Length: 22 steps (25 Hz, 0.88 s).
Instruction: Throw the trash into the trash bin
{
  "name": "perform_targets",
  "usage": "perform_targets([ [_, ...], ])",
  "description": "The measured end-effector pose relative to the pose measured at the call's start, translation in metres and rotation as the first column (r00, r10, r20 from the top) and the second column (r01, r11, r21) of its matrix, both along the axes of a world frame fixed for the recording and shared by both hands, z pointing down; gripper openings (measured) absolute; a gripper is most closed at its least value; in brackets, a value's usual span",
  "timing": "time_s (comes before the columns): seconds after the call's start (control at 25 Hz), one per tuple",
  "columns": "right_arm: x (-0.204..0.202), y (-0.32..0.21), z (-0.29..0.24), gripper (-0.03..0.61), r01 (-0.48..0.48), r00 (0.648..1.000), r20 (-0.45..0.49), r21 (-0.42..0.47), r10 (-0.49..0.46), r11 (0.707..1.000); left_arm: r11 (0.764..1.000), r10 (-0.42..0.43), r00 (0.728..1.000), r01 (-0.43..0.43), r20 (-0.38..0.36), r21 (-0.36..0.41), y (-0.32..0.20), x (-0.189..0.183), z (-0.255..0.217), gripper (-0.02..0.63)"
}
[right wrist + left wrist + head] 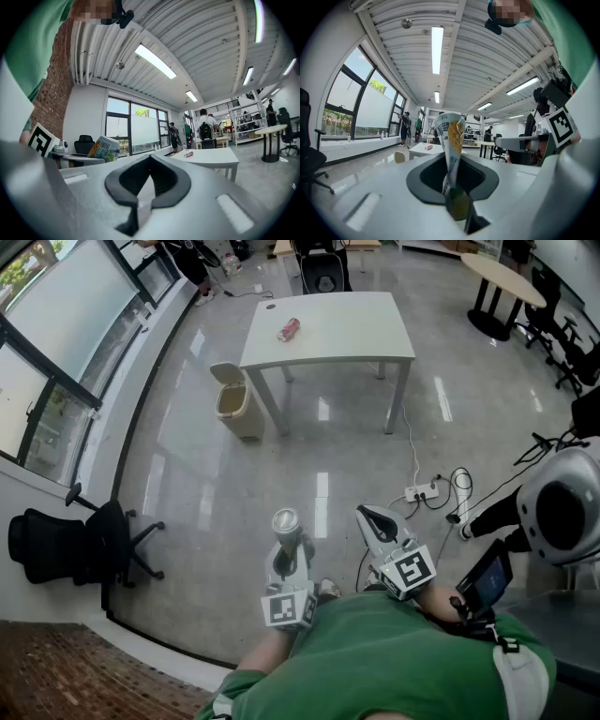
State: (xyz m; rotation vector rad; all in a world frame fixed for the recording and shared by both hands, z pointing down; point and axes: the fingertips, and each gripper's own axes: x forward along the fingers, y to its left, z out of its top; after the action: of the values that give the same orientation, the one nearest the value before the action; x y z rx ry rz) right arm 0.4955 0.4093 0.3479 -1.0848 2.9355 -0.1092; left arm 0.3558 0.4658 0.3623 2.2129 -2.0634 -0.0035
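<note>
My left gripper is shut on a squashed snack canister with a silver top, which stands upright between the pads. In the left gripper view the canister rises from the left gripper; its print is yellow and white. My right gripper is shut and holds nothing. The right gripper view shows the right gripper with its jaw tips together, and the canister off to the left. The beige trash bin stands beside the white table. A red can lies on the table.
A black office chair stands by the window wall on the left. A power strip with cables lies on the floor to the right. A round table and more chairs are at the far right. People stand at the far end of the room.
</note>
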Motion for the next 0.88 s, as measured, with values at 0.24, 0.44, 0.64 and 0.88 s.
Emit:
perform_targets([
  [0.24, 0.001, 0.0, -0.004, 0.003, -0.001, 1.0, 0.001, 0.003, 0.001, 1.0, 0.999, -0.032, 0.999, 0.032, -0.01, -0.01, -0.001, -0.003, -0.005, 0.055],
  [0.44, 0.0, -0.002, -0.002, 0.003, -0.004, 1.0, 0.003, -0.002, 0.004, 1.0, 1.0, -0.004, 1.0, 0.004, -0.012, 0.002, -0.002, -0.001, 0.001, 0.055],
  [0.64, -0.001, -0.003, -0.002, 0.003, -0.005, 0.999, 0.031, -0.024, 0.005, 1.0, 1.0, 0.0, 1.0, 0.0, -0.01, 0.002, -0.004, -0.002, 0.0, 0.055],
  [0.88, -0.011, -0.001, 0.0, 0.003, -0.001, 0.999, 0.041, -0.027, 0.002, 1.0, 1.0, -0.007, 1.0, 0.007, -0.017, -0.009, -0.003, -0.013, 0.002, 0.055],
])
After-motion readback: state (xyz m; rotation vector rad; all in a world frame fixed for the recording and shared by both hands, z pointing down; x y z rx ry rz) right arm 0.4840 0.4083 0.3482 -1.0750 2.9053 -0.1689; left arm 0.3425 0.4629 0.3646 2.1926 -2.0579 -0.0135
